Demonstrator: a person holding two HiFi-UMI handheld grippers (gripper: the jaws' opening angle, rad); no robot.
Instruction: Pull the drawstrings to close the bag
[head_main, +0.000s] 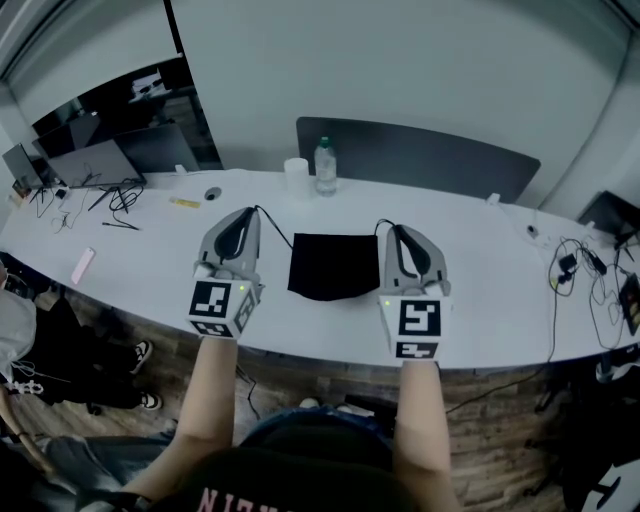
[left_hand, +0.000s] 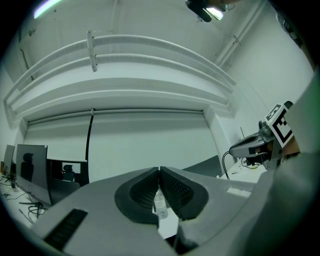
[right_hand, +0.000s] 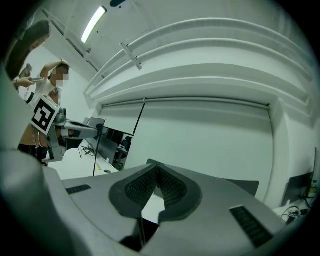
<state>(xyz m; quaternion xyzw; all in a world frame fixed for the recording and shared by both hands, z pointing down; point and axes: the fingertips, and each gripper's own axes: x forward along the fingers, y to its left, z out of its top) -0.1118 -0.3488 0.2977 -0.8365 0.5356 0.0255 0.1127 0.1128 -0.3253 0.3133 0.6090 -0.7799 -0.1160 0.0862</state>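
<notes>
A black drawstring bag (head_main: 333, 266) lies flat on the white table (head_main: 480, 270), between my two grippers. The left gripper (head_main: 251, 211) is shut, and a thin black drawstring (head_main: 275, 228) runs from its tip to the bag's top left corner. The right gripper (head_main: 389, 228) is shut too, with the other drawstring (head_main: 379, 230) leading from the bag's top right corner to its tip. In the left gripper view the jaws (left_hand: 159, 171) meet at their tips, and a thin string hangs below them. The right gripper view shows the same, with its jaws (right_hand: 158, 171) closed. Both grippers are held above the table.
A water bottle (head_main: 325, 166) and a white cup (head_main: 297, 176) stand behind the bag, before a grey chair back (head_main: 420, 160). Cables (head_main: 575, 265) lie at the right, laptops and wires (head_main: 90, 165) at the left. Another person (right_hand: 42, 90) stands beyond the left gripper.
</notes>
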